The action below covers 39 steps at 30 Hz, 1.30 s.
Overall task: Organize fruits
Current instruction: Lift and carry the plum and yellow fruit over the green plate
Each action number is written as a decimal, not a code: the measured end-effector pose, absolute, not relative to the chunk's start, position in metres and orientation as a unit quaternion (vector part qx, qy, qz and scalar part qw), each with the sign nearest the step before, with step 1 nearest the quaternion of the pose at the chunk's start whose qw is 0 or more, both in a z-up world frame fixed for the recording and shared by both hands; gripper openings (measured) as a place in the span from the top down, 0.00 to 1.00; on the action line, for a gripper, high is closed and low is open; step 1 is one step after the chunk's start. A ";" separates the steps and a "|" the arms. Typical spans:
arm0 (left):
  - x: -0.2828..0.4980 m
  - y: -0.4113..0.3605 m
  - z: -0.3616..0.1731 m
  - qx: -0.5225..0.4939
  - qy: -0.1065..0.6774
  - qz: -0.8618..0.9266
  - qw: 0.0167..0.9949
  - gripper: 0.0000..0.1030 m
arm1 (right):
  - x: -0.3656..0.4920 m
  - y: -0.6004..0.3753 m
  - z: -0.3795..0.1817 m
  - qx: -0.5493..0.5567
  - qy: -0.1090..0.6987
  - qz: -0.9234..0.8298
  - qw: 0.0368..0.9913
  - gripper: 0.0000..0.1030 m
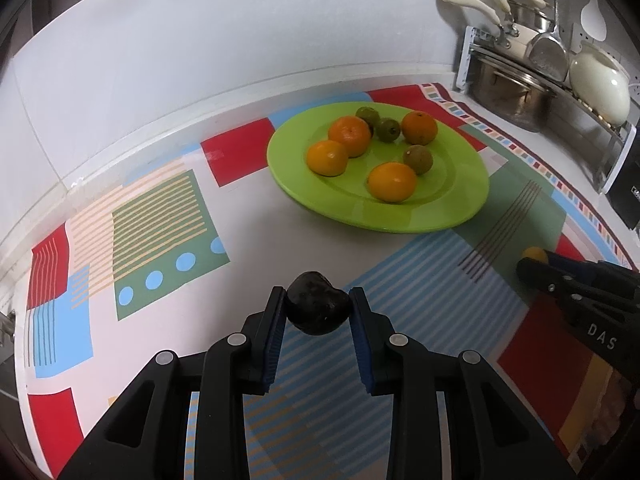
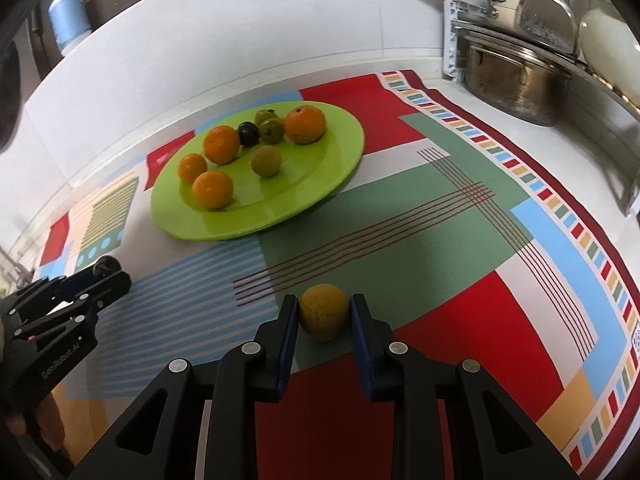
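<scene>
Risk lies first with the left gripper (image 1: 318,306), whose jaws are closed on a dark plum (image 1: 317,308) held low over the patterned cloth (image 1: 160,216): the fruit is lumpy and glossy, gripped only at the fingertips, so it could roll out on the way to the green plate (image 1: 460,200). Further right, the right gripper (image 2: 325,316) has jaws closed on a yellow orange (image 2: 323,316), which could knock the oranges (image 1: 392,182) and green fruits (image 1: 418,159) already on the plate and send them rolling. Only the right wrist view shows a second dark plum (image 2: 249,133) on the plate, hidden behind an orange in the left view.
</scene>
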<state>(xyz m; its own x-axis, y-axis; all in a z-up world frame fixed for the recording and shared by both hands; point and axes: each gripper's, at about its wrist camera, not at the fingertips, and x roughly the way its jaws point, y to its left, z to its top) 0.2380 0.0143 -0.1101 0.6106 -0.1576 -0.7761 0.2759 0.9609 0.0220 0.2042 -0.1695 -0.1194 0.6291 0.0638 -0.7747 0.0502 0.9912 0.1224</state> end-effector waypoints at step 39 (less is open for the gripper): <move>0.221 -0.018 -0.009 0.064 0.319 -0.150 0.934 0.69 | 0.198 -0.167 -0.019 0.041 0.326 0.095 0.940 0.74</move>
<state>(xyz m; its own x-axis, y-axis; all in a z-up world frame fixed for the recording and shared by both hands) 0.2208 -0.0177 -0.0090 0.7512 -0.2389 -0.6154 0.3201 0.9471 0.0230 0.1977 -0.1669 -0.0185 0.7699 0.2063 -0.6039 -0.1525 0.9784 0.1399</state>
